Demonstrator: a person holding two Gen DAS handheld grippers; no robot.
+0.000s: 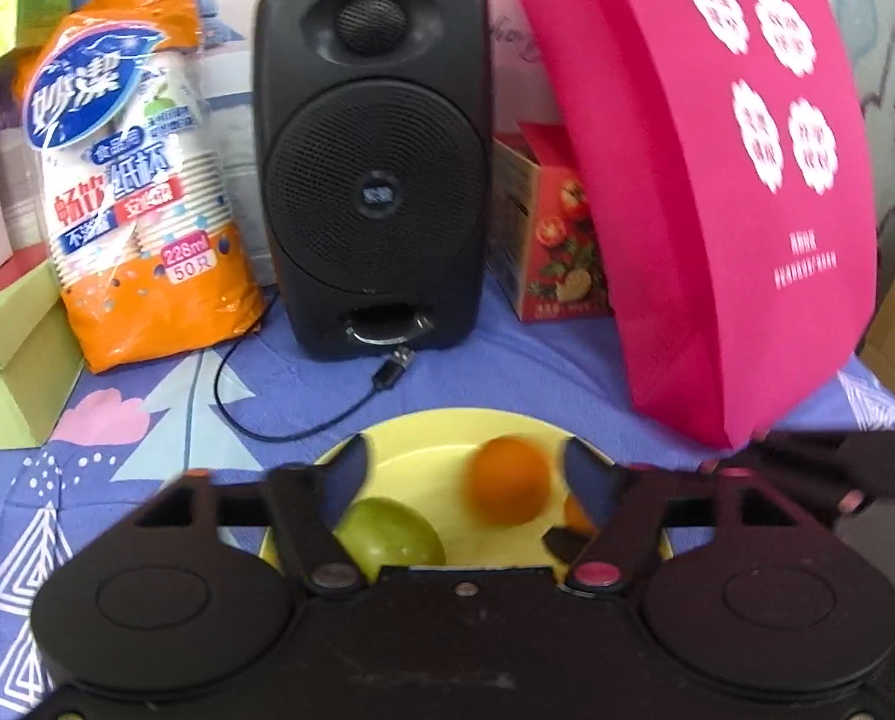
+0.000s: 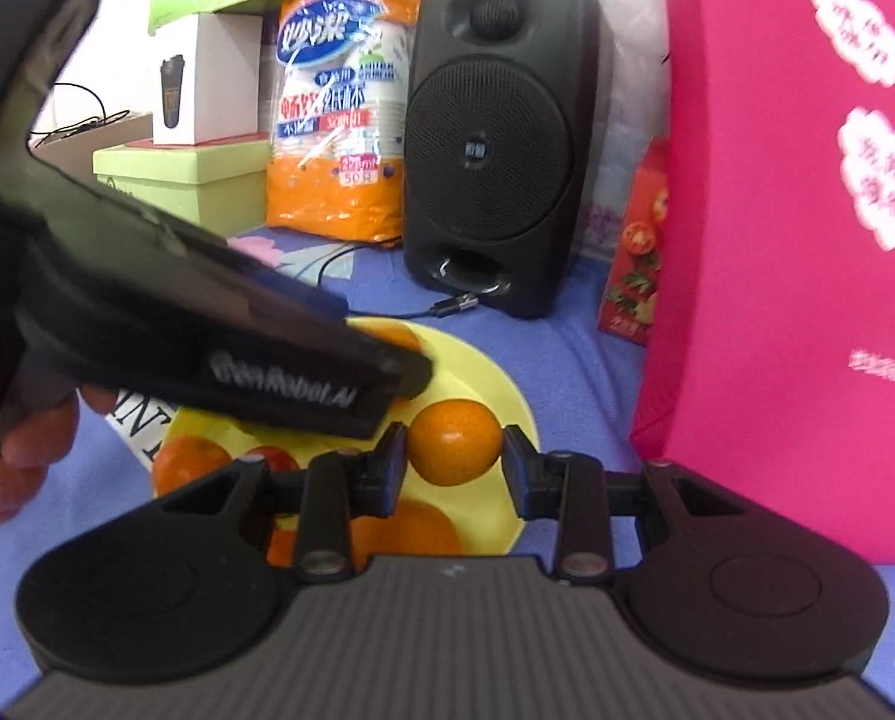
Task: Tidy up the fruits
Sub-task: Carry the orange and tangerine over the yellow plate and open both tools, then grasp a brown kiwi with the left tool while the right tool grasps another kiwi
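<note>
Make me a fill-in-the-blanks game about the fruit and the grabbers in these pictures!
1. The right gripper is shut on a small ____ fruit.
2. The fruits lie on a ____ plate.
3. The left gripper hangs ____ over the plate, holding nothing.
4. Behind the plate stands a black ____.

Missing words: orange; yellow; open; speaker

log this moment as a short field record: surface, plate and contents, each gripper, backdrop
surface: blue patterned cloth
plate: yellow plate holding a green fruit and several oranges
right gripper: shut on one orange, above the plate
left gripper: open over the plate, gripping nothing; blurred orange between its fingers
backdrop: black speaker, orange pack of paper cups, pink bag, red box
</note>
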